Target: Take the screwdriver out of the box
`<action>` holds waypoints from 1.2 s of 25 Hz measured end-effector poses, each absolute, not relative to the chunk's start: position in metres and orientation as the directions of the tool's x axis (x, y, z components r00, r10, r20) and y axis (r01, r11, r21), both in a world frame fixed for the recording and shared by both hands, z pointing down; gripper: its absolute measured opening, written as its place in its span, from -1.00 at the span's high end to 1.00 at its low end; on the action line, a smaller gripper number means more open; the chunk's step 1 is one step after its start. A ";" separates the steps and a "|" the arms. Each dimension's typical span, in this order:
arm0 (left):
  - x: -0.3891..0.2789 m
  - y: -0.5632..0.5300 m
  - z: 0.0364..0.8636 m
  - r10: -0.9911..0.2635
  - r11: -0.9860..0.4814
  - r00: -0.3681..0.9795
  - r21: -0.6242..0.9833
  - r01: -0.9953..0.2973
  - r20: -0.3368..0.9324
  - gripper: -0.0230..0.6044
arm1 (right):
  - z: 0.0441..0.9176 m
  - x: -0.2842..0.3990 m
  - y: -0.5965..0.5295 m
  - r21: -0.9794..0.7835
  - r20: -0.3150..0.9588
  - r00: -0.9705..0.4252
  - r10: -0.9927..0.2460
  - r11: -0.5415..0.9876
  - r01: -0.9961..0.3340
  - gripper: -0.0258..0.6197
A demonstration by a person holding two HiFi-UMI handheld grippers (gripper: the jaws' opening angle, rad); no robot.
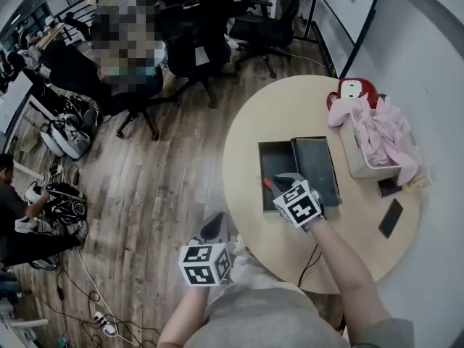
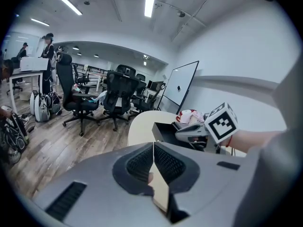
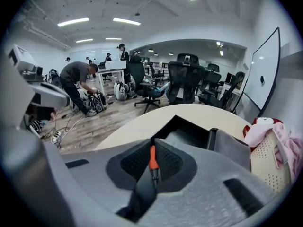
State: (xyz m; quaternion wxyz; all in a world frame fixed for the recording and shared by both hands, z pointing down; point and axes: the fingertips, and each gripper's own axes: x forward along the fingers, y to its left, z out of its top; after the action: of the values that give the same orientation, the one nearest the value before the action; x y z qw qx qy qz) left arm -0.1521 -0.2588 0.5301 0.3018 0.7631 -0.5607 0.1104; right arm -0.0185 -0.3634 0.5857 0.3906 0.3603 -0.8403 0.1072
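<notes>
An open black box (image 1: 317, 167) lies on the round wooden table (image 1: 290, 107), its tray (image 1: 275, 167) to the left of its lid. My right gripper (image 1: 280, 182) is at the tray's near edge, shut on the orange-handled screwdriver (image 1: 267, 184). In the right gripper view the screwdriver (image 3: 153, 158) sits pinched between the pads, with the box (image 3: 189, 132) just beyond. My left gripper (image 1: 215, 228) hangs off the table's near left edge, shut and holding nothing. The left gripper view shows its closed jaws (image 2: 154, 149), the box (image 2: 164, 131) and the right gripper's marker cube (image 2: 221, 122).
A white basket (image 1: 357, 158) holding pink cloth (image 1: 384, 136) stands at the table's right, a red-and-white object (image 1: 353, 89) behind it. Two phones (image 1: 391, 217) (image 1: 388, 187) lie near the right edge. A cable (image 1: 312, 256) hangs off the near edge. Office chairs (image 1: 196, 42) stand on the wood floor.
</notes>
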 end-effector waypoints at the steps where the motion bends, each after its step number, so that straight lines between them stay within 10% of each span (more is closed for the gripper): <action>1: -0.153 -0.261 0.530 -0.790 -0.190 0.348 0.338 -0.922 0.505 0.92 | 0.593 -0.021 -0.364 0.092 0.753 -0.430 -0.498 0.727 -0.681 0.91; 5: -0.156 -0.266 0.530 -0.792 -0.181 0.345 0.346 -0.920 0.503 0.92 | 0.616 -0.026 -0.368 0.093 0.821 -0.394 -0.413 0.777 -0.623 0.62; 30: -0.152 -0.278 0.542 -0.785 -0.155 0.343 0.373 -0.915 0.516 0.91 | 0.675 -0.031 -0.377 0.159 0.952 -0.171 -0.252 0.891 -0.426 0.63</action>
State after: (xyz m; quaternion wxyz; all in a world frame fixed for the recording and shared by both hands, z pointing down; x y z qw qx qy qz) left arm -0.1520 -0.2784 0.5424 0.3227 0.7534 -0.5641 0.1005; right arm -0.0313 -0.3770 0.6749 0.6041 0.2224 -0.7619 0.0718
